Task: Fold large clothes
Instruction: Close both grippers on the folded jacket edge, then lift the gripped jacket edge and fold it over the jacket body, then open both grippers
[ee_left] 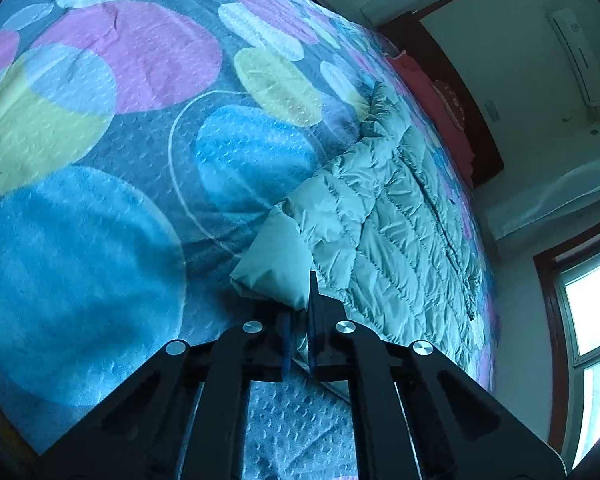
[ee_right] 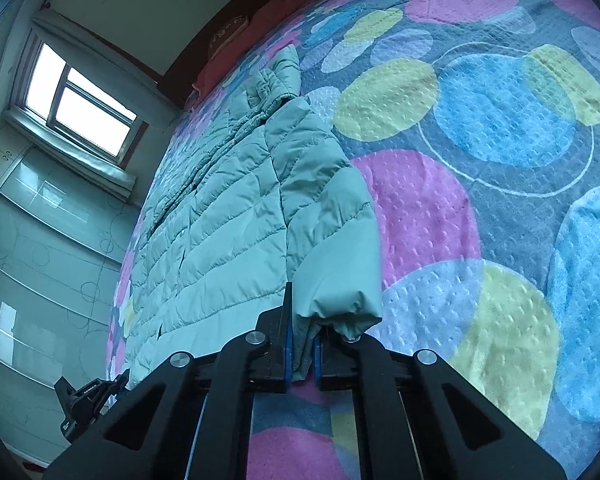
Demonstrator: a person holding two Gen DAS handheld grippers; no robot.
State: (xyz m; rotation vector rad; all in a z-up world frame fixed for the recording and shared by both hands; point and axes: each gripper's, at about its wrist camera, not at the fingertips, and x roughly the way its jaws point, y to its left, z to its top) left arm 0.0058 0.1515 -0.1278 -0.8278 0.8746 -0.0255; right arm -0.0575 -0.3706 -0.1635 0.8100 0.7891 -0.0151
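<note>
A pale green quilted down jacket (ee_left: 400, 216) lies spread flat on a bed with a bedspread of coloured circles (ee_left: 100, 128). My left gripper (ee_left: 300, 316) is shut on the cuff of one sleeve (ee_left: 276, 264), close above the bedspread. In the right wrist view the jacket (ee_right: 220, 216) stretches away from me, collar at the far end. My right gripper (ee_right: 302, 344) is shut on the cuff of the other sleeve (ee_right: 332, 272), which lies along the jacket's right side. The left gripper's body (ee_right: 88, 400) shows at the lower left of that view.
The bedspread (ee_right: 500, 140) stretches wide beside the jacket. A red pillow (ee_left: 432, 92) lies at the headboard. A window (ee_right: 84, 104) and glass-fronted wardrobe (ee_right: 40, 260) stand beyond the bed's far side. An air conditioner (ee_left: 580, 56) hangs on the wall.
</note>
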